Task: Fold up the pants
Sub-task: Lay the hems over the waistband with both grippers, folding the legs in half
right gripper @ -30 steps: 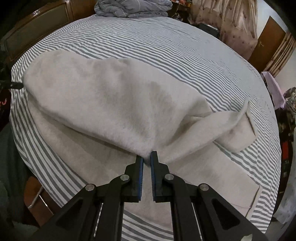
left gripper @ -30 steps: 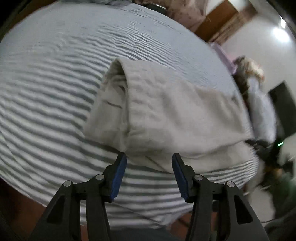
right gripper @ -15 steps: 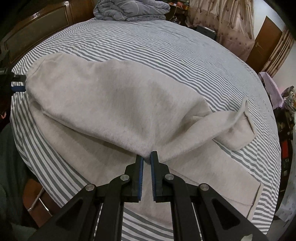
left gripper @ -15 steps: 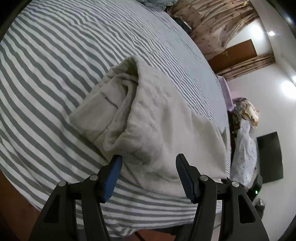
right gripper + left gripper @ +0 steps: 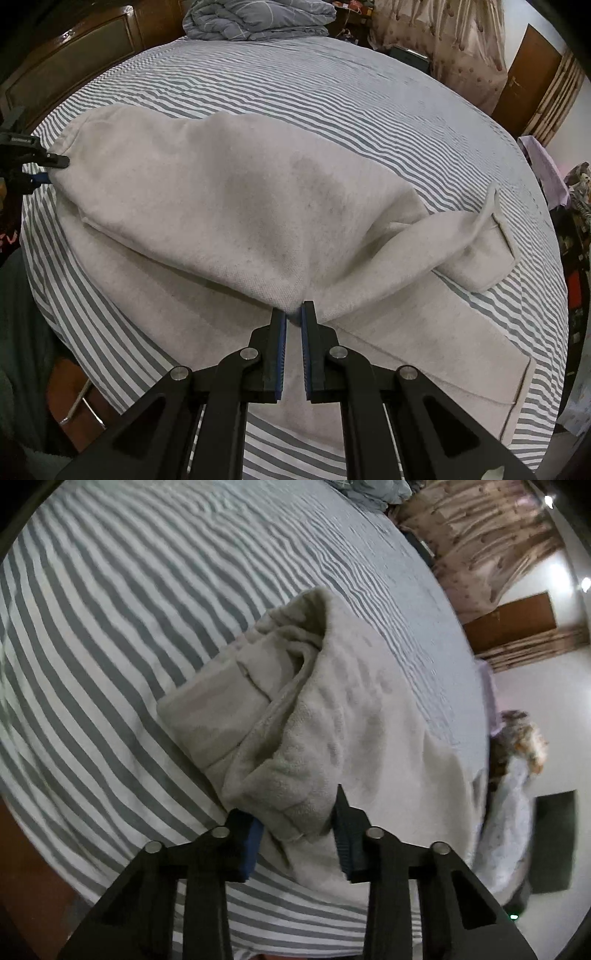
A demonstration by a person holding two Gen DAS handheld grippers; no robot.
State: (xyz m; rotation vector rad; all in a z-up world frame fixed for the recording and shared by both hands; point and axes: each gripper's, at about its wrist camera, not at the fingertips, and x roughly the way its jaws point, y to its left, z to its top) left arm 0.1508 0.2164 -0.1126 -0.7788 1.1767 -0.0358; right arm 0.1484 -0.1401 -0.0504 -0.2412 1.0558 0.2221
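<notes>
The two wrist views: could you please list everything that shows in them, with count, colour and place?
pants: one, cream, part folded across the near side of the bed
bed sheet: one, grey and white stripes, covering the bed
duvet: one, blue-grey, bundled at the far end of the bed
headboard: one, dark wood, far left
curtain: one, beige patterned, beyond the bed
door: one, brown wood, right of the curtain
left tongs: black with blue pads, closing on the bunched end of the pants
right tongs: black with blue pads, shut on a fold at the near edge of the pants
</notes>
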